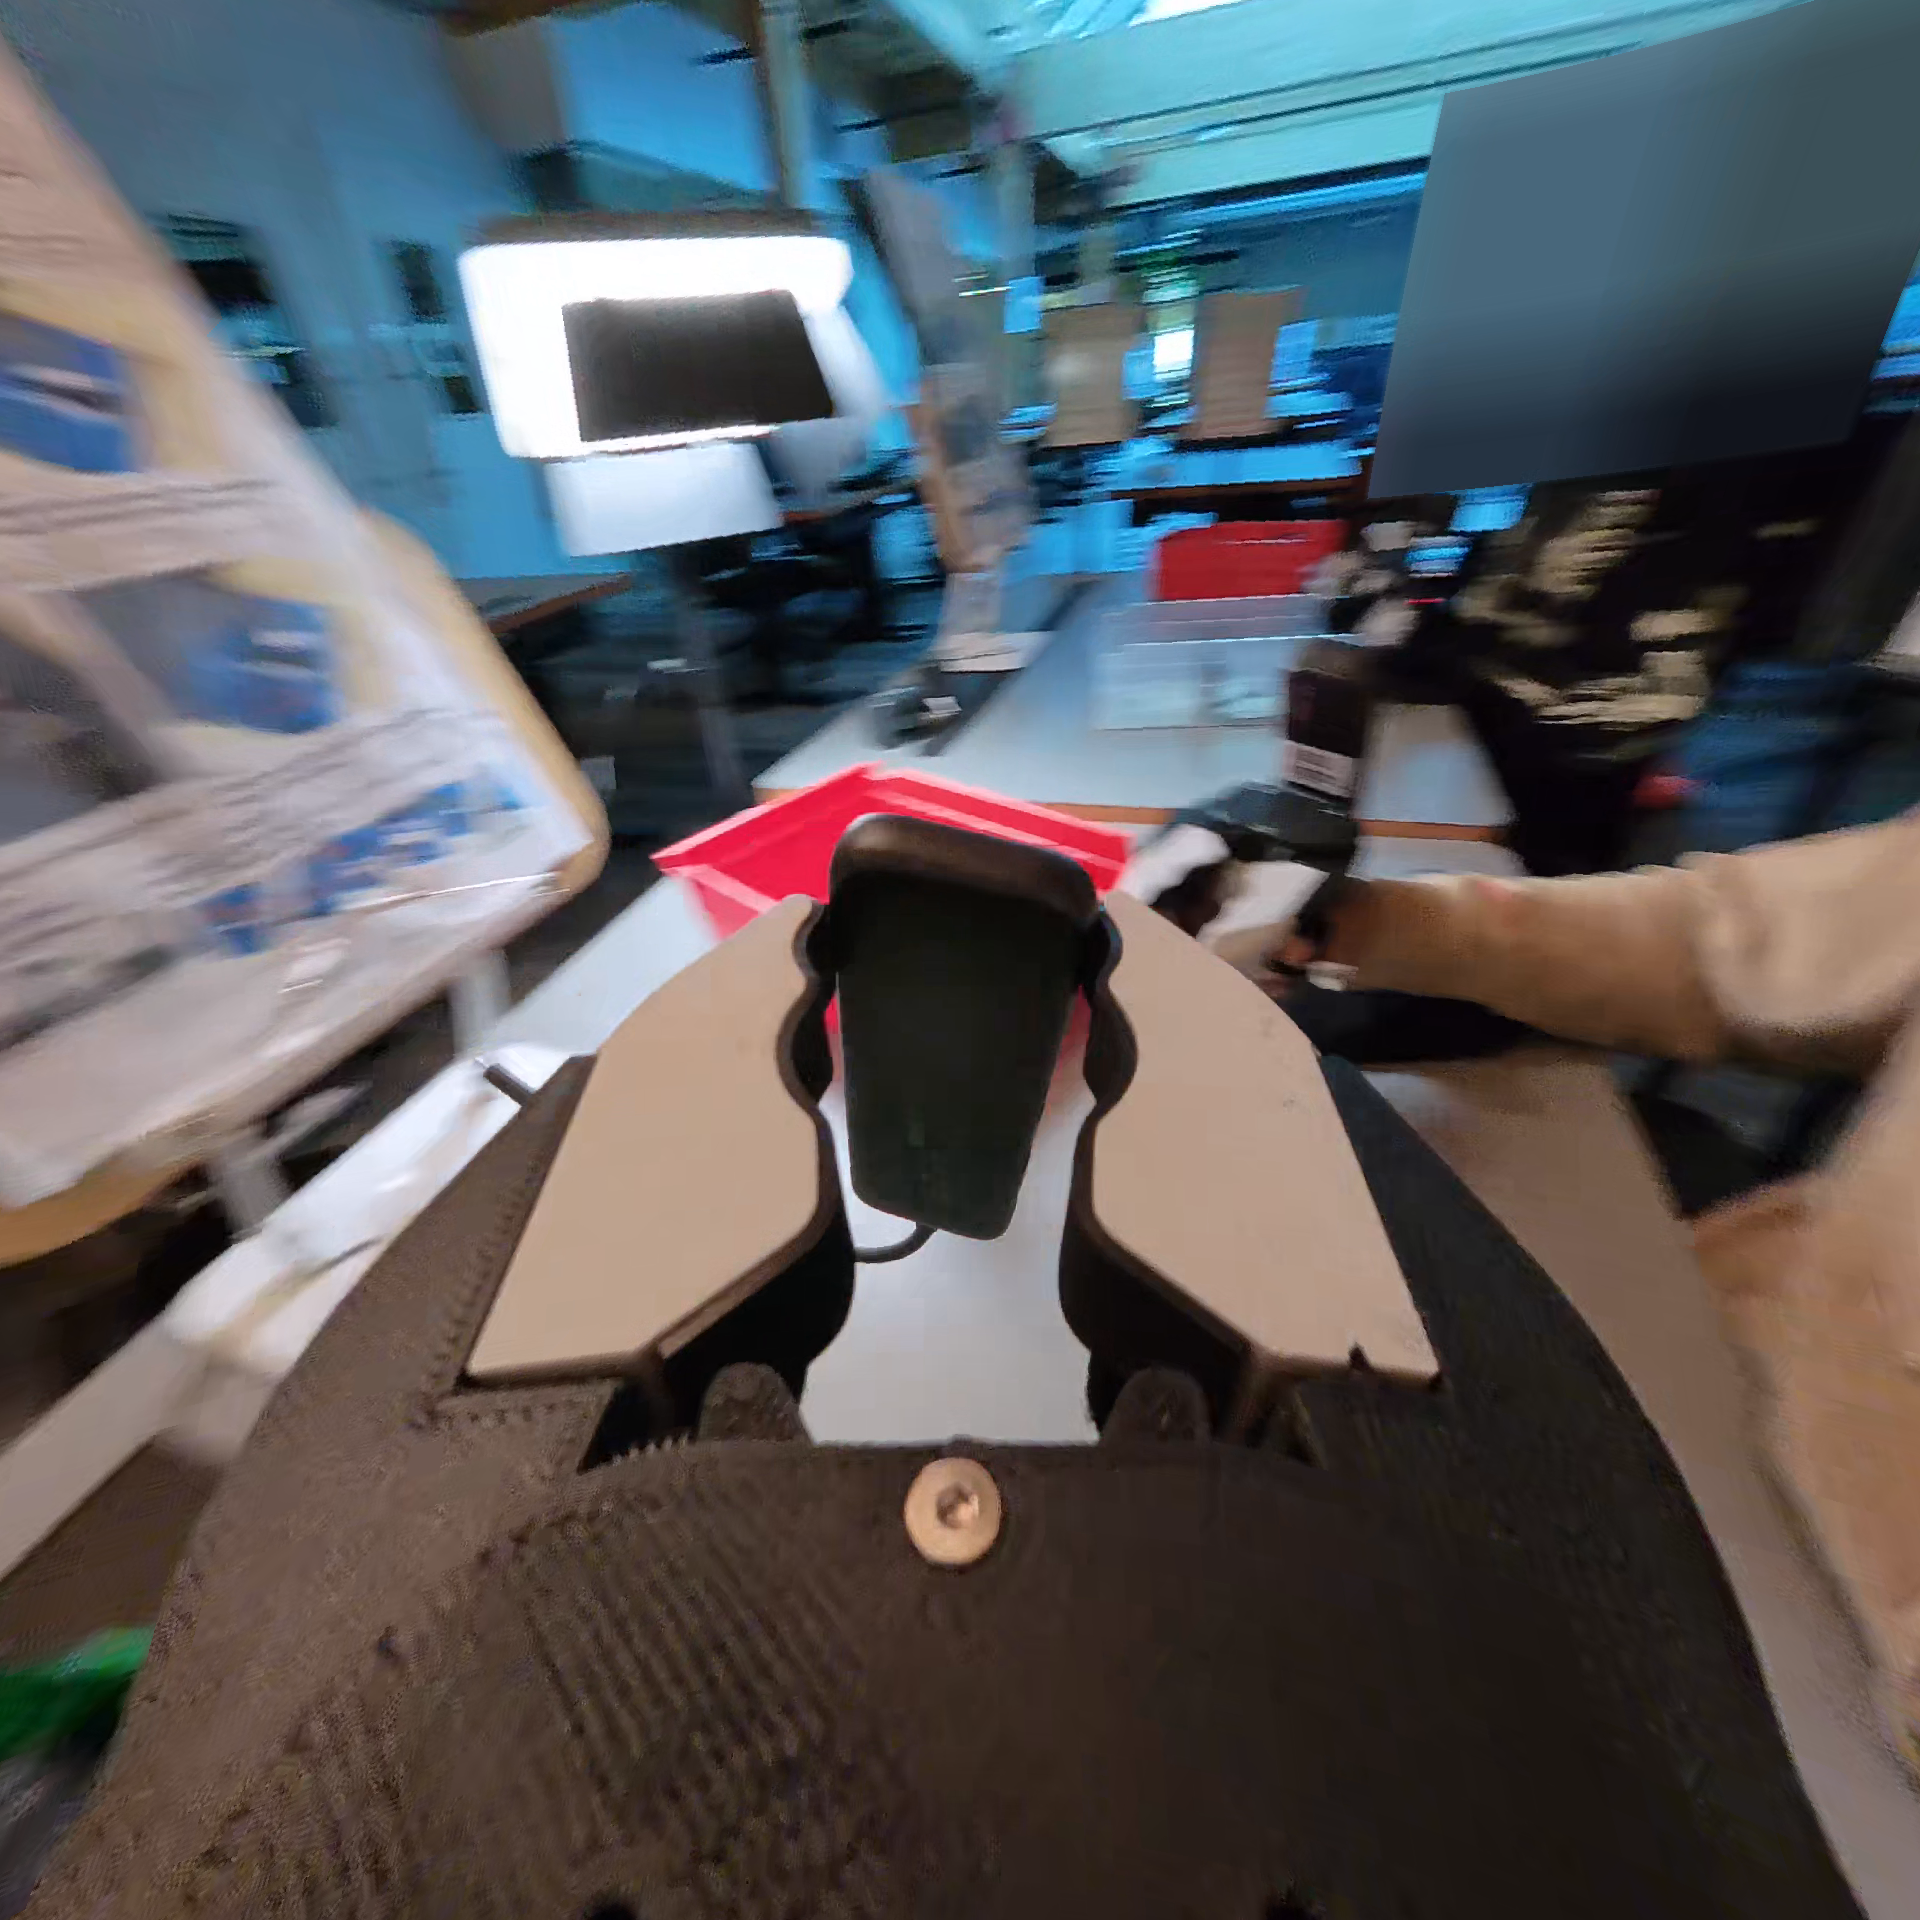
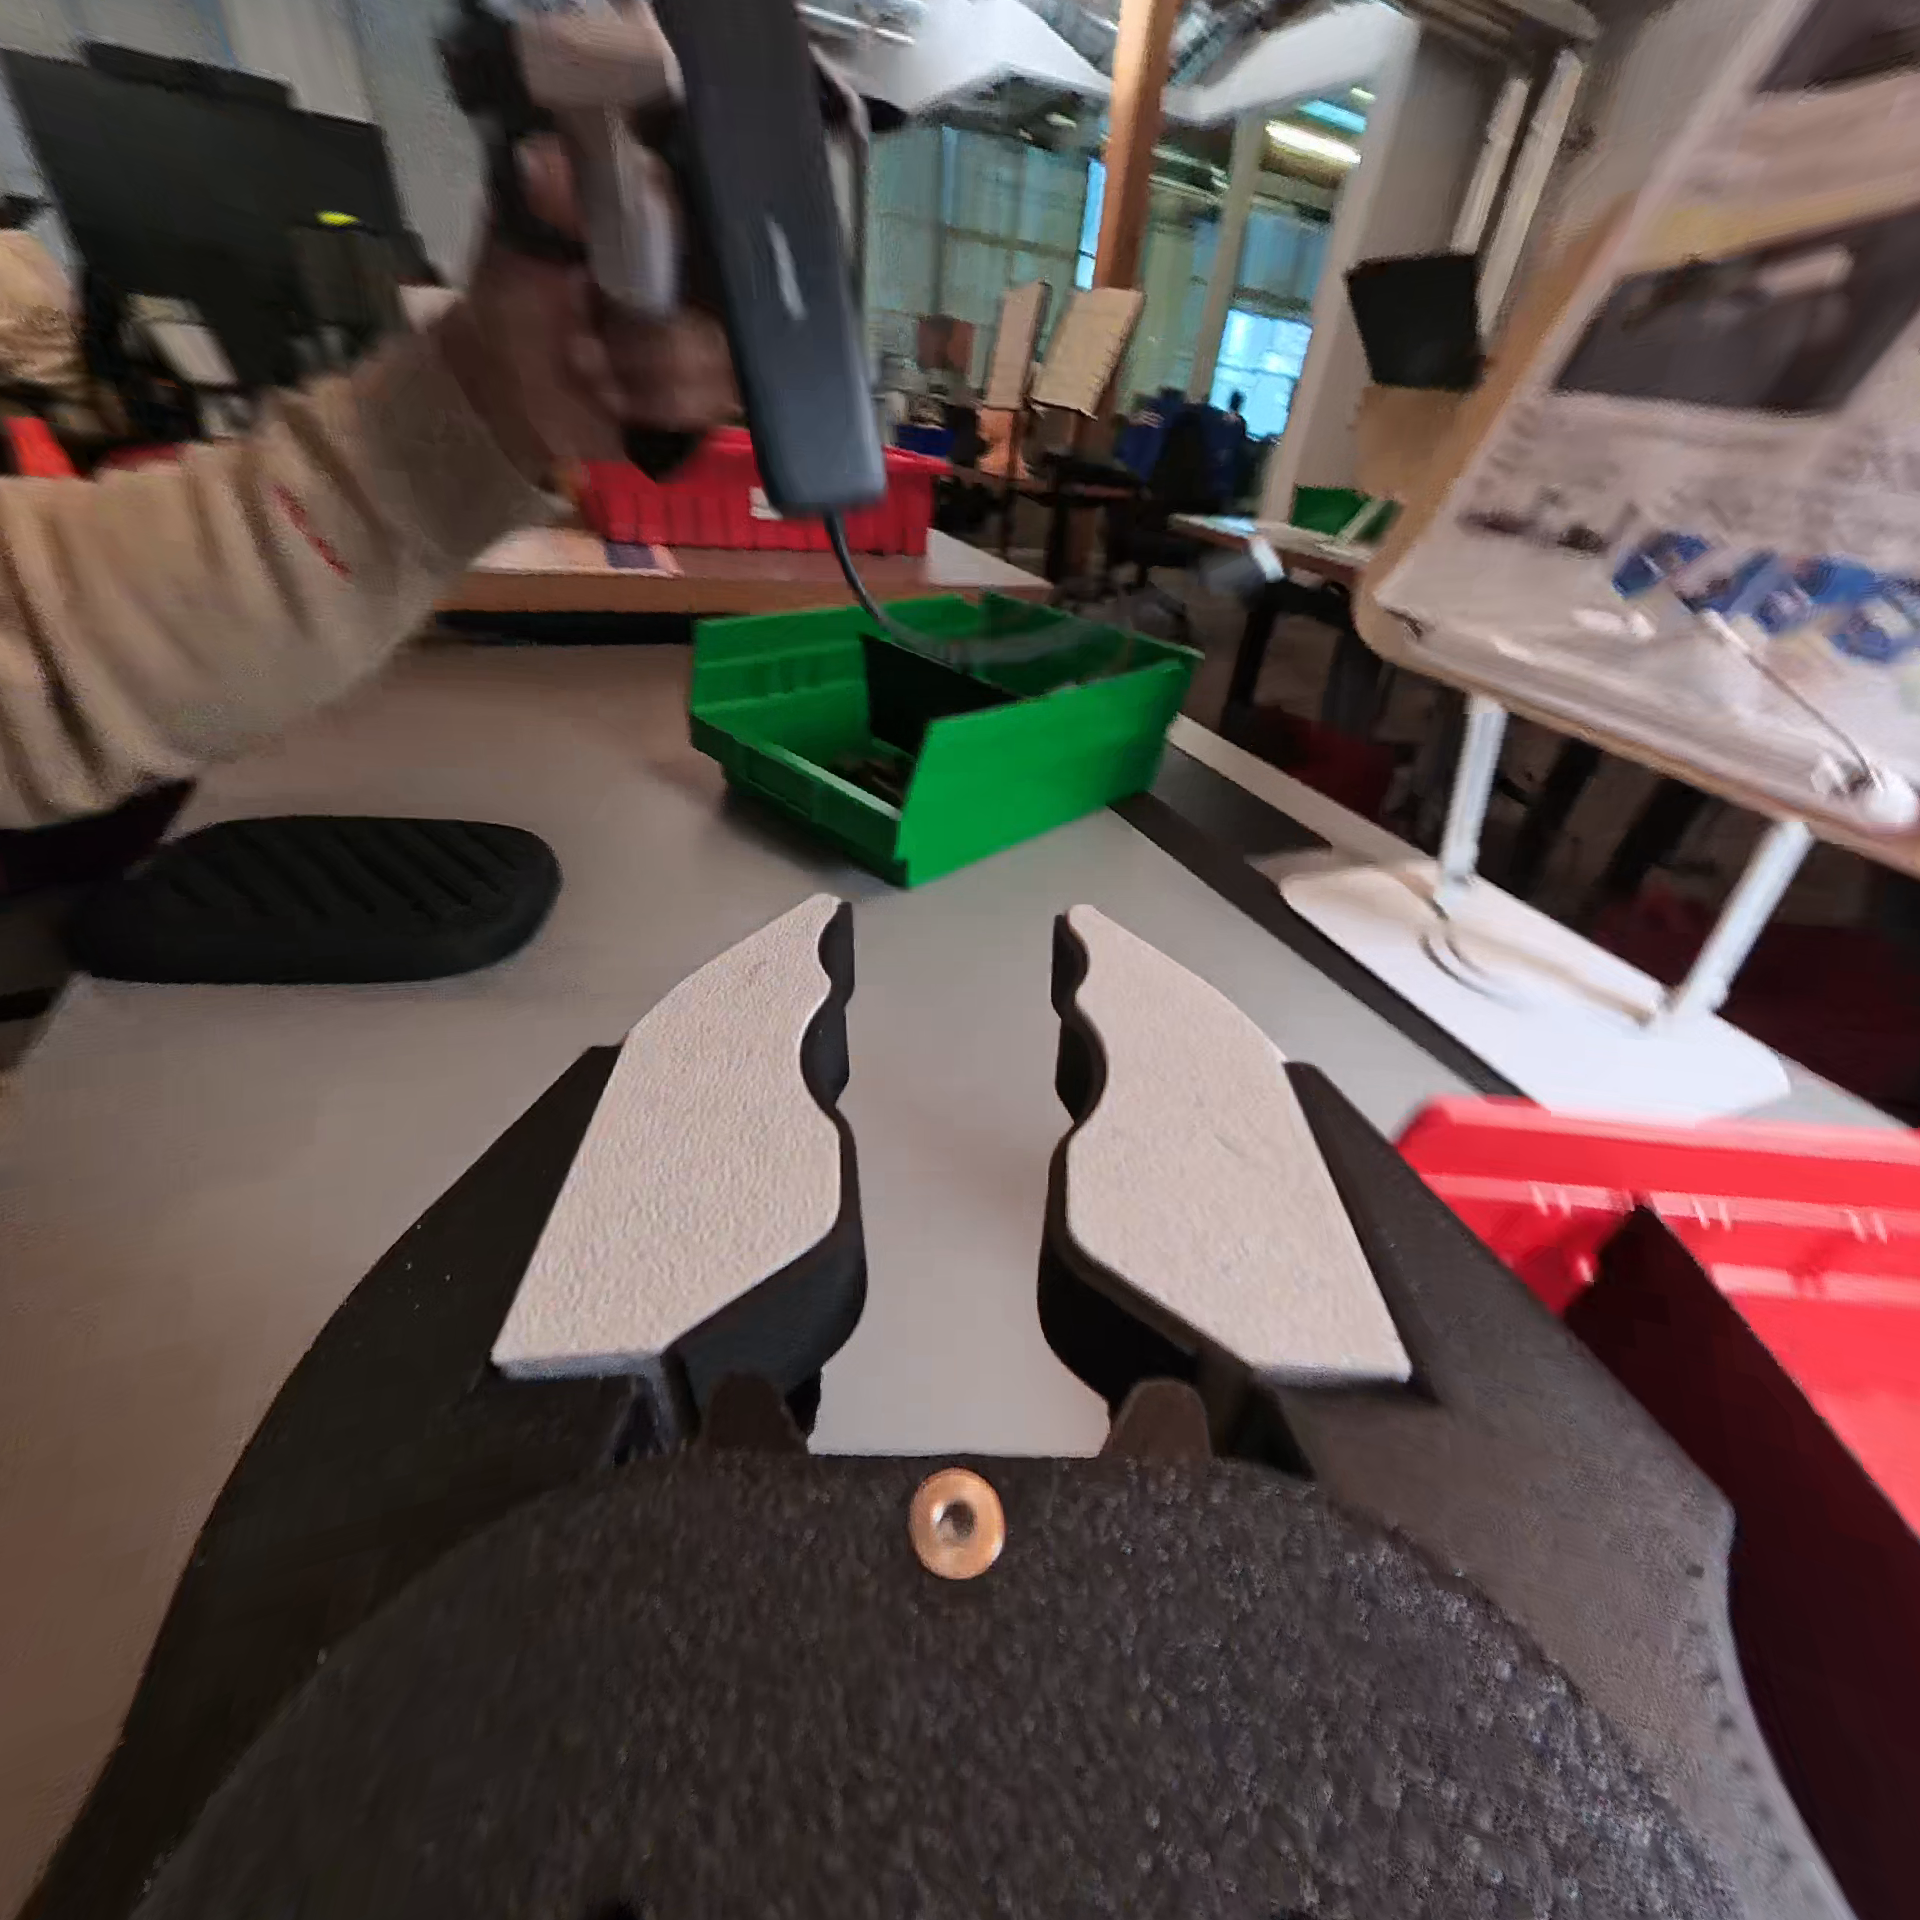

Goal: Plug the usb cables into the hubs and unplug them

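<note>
The left gripper [image 1: 956, 997] has its jaws clenched on a dark, flat USB hub [image 1: 951, 1039], gripped across its wider end so the body stands between the two pale finger plates. In the right wrist view the same hub [image 2: 774, 281] hangs lifted well above the grey surface [image 2: 343, 1091], narrow end down, with its thin black cable [image 2: 862, 587] trailing from that lower end toward the green bin [image 2: 997, 769]. Whether the cable's far end lies inside the bin cannot be told. Holding the hub up and clear probably serves to steady it and present its ports to the other hand.

The right gripper [image 2: 951, 997] sits low over the surface with its jaws released and nothing between them, pointing toward the green bin. That reads as a hand kept free to fetch a plug. No loose USB plug is visible in either view, and the hub's ports cannot be made out.

A red bin [image 2: 1704, 1216] lies just beside the right gripper, and the left wrist view shows a red bin [image 1: 769, 862] beyond the hub. A ribbed black oval pad [image 2: 312, 899] rests on the surface to the left. Judging by this, the plugging step has not yet begun.
</note>
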The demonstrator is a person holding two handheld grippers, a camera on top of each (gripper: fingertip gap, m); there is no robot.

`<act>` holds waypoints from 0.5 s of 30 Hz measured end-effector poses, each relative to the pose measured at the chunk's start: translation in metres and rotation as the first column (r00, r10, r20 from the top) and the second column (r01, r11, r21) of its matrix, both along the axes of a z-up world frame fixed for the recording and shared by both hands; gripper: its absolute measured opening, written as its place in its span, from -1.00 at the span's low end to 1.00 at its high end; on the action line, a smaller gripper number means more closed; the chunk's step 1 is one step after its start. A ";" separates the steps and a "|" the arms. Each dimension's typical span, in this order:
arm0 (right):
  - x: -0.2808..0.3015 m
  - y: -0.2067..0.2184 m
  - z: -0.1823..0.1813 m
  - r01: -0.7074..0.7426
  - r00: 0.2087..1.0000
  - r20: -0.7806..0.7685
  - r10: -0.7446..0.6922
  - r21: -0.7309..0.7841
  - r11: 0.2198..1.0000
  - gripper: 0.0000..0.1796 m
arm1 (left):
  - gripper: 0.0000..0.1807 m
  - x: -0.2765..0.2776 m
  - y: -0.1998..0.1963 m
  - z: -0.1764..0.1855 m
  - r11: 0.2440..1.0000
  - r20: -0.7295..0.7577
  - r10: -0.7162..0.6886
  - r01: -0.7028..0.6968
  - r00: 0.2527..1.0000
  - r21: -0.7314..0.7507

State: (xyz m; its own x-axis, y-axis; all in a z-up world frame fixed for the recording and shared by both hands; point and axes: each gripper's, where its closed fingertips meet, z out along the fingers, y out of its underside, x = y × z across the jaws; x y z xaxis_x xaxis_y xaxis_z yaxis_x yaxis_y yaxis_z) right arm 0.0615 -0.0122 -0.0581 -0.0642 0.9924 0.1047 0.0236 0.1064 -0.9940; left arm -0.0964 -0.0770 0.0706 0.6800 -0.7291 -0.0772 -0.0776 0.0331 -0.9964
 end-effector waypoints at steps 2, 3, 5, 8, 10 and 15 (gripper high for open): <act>-0.005 -0.026 0.026 -0.111 0.994 0.000 0.112 0.051 0.992 -0.58 | -0.48 0.034 -0.010 -0.011 0.984 0.031 -0.177 0.177 0.984 -0.012; -0.008 -0.038 0.038 -0.158 0.987 0.007 0.158 0.082 0.984 -0.58 | -0.49 0.049 -0.014 -0.016 0.967 0.041 -0.254 0.255 0.966 -0.022; -0.018 -0.057 0.056 -0.224 0.974 0.055 0.218 0.151 0.963 -0.51 | -0.49 0.074 -0.017 -0.026 0.928 0.047 -0.367 0.369 0.929 -0.044; -0.034 -0.076 0.068 -0.311 0.947 0.141 0.287 0.189 0.932 -0.42 | -0.48 0.101 -0.020 -0.036 0.873 0.037 -0.480 0.482 0.876 -0.080; -0.045 -0.078 0.062 -0.346 0.929 0.204 0.308 0.189 0.919 -0.36 | -0.49 0.114 -0.025 -0.039 0.840 0.034 -0.536 0.537 0.844 -0.080; -0.062 -0.092 0.029 -0.512 0.838 0.206 0.505 -0.022 0.859 -0.45 | -0.49 0.130 -0.040 -0.049 0.786 0.027 -0.612 0.611 0.791 -0.095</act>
State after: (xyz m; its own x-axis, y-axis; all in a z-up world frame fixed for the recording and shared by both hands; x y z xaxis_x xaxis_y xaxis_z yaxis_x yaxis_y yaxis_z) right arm -0.0008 -0.1042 -0.0287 -0.5817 0.8106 0.0676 0.1517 0.1898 -0.9700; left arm 0.0337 -0.1174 0.0218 0.0892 -0.9960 0.0106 -0.0783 -0.0176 -0.9968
